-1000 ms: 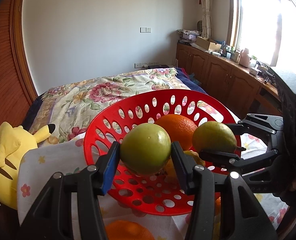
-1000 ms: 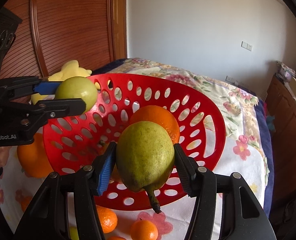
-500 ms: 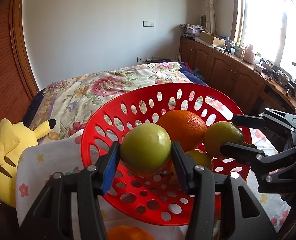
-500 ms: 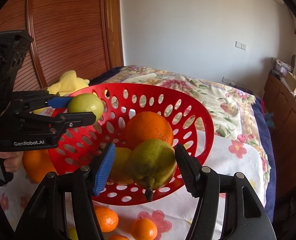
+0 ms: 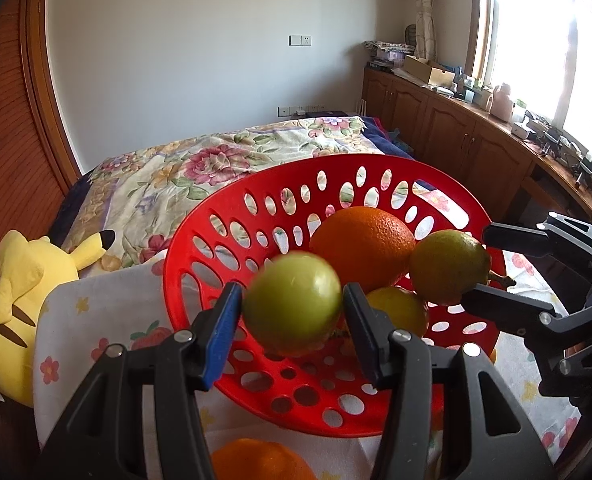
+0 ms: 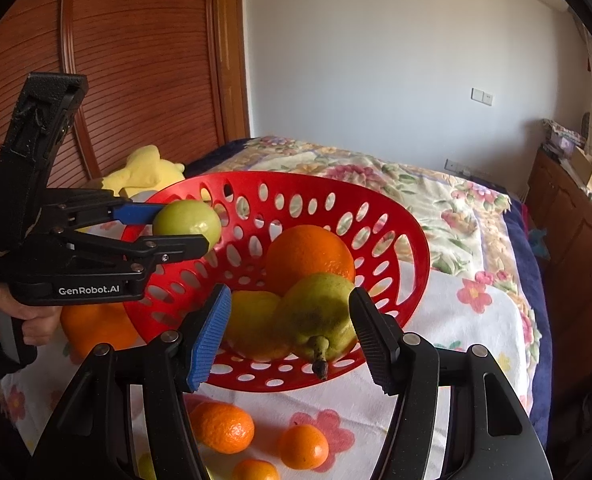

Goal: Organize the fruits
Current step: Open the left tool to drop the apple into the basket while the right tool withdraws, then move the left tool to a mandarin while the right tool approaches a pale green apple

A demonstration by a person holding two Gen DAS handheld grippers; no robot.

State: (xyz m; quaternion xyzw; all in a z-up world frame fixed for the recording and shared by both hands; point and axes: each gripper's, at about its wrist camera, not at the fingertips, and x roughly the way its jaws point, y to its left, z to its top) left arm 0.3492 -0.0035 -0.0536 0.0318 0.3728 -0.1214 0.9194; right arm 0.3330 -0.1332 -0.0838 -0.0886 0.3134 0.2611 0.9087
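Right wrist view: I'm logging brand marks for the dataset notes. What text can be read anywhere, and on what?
"GenRobot.AI": white lettering on the black body of the left gripper, readable in the right wrist view.
Nothing else is legible; the boxes on the cabinet top are too small and blurred to read.

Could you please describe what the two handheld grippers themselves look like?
Both the left gripper and the right gripper are matte black linkage frames with silver rivets. Each has one blue ribbed pad and one black ribbed pad. The left carries white GenRobot.AI lettering.

Floral bed (image 5: 200,168), white cloth (image 6: 467,320), plush (image 5: 24,280)
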